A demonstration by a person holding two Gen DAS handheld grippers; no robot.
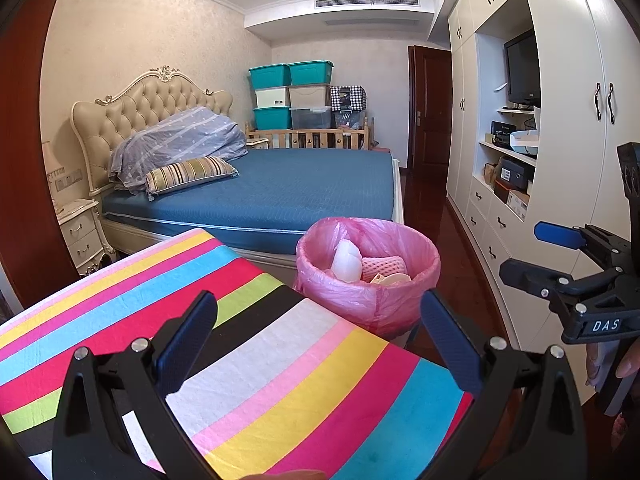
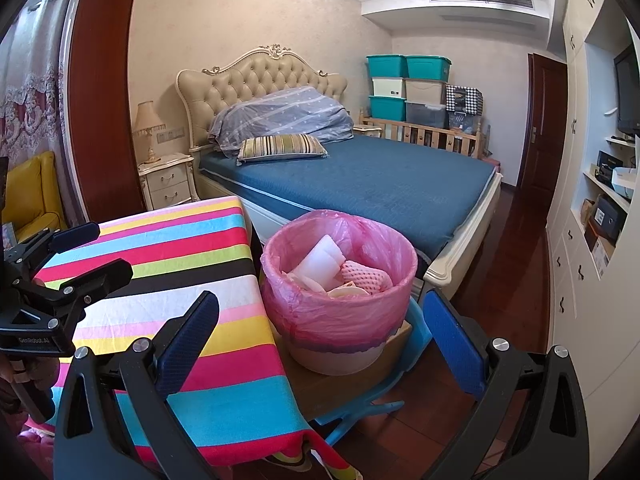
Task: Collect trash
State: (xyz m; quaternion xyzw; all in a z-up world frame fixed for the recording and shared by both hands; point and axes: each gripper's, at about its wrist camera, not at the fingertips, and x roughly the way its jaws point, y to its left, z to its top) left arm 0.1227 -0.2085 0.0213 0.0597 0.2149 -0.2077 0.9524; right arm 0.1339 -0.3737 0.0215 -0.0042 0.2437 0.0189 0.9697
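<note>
The left hand-held gripper (image 1: pixel 318 344) is wide open and holds nothing. It hangs over the near part of the counter (image 1: pixel 280 380), which has a bright striped cloth on it. The right hand-held gripper (image 2: pixel 320 344) is wide open too, with nothing in it. It points at the trash bin (image 2: pixel 338 280). The bin has a pink bag in it and stands on a low stool (image 2: pixel 384 384) just beside the counter's right edge. White foam (image 2: pixel 324 258) and a pink net wrap (image 2: pixel 368 274) lie inside the bin. A bed (image 2: pixel 380 184) is behind it.
</note>
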